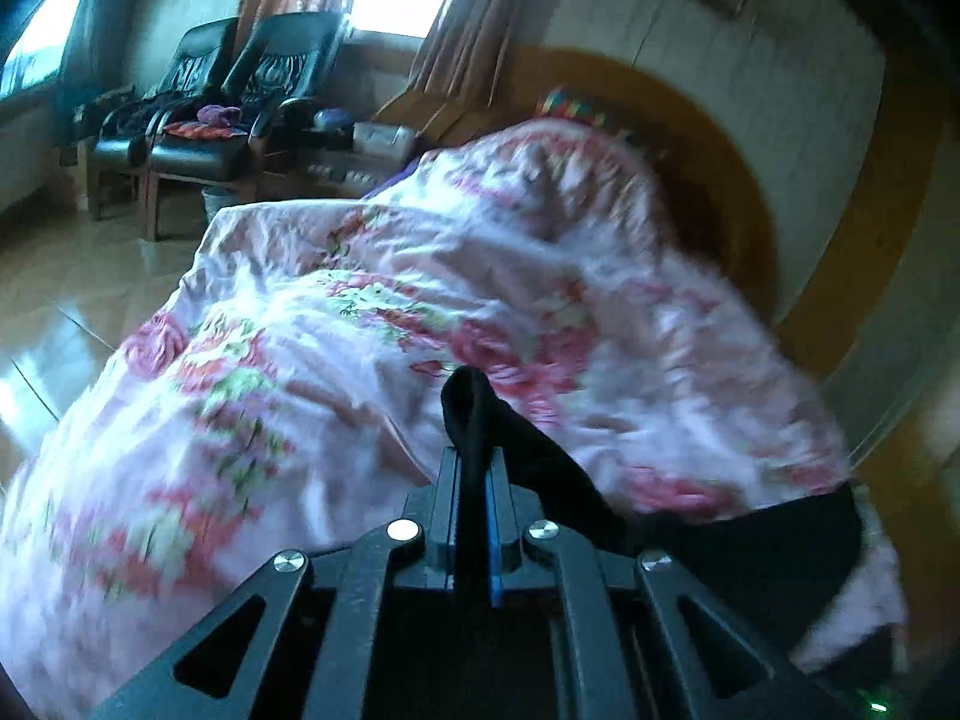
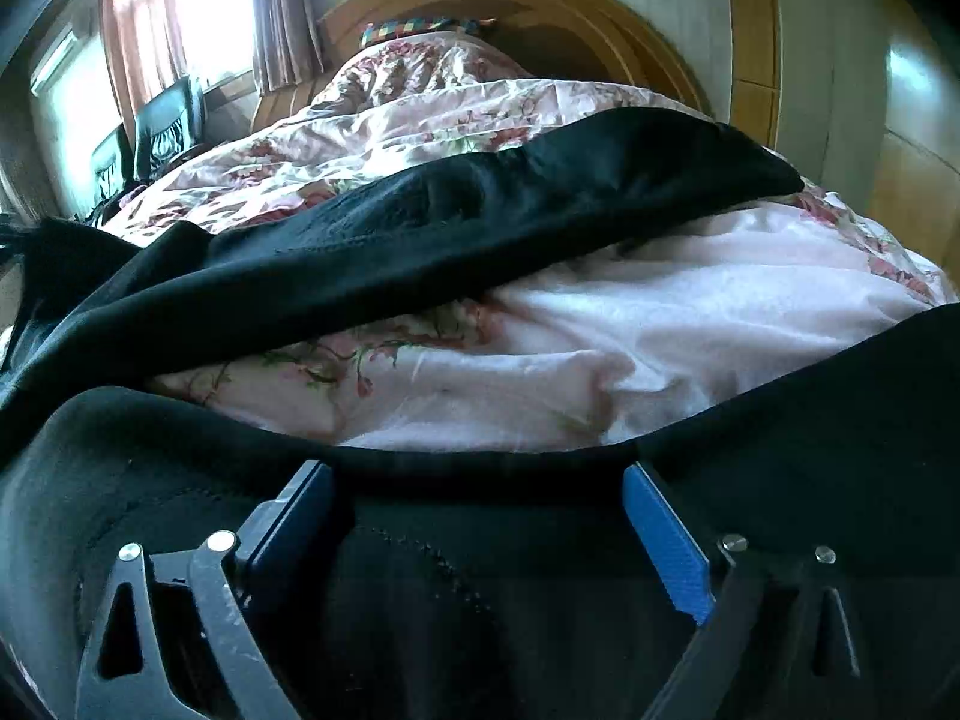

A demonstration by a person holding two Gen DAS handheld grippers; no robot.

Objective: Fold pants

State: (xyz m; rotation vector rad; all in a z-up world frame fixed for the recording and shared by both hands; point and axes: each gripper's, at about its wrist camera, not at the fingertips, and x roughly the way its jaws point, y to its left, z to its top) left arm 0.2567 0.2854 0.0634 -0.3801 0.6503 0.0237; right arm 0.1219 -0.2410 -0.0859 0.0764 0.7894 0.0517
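The black pants [image 2: 480, 210] lie across a pink floral quilt on the bed. My left gripper [image 1: 474, 468] is shut on a fold of the black pants [image 1: 474, 408], lifted above the quilt; more black cloth trails off to the lower right [image 1: 780, 540]. My right gripper [image 2: 480, 480] is open, its blue pads [image 2: 666, 534] wide apart, with the black fabric [image 2: 180, 480] lying between and under the fingers. One pant leg stretches across the right wrist view towards the upper right.
The pink floral quilt [image 1: 360, 312] covers the bed, heaped near the wooden headboard [image 2: 540, 6]. Two black armchairs [image 1: 240, 96] stand by the window at the far left. Shiny tiled floor [image 1: 72, 300] lies left of the bed.
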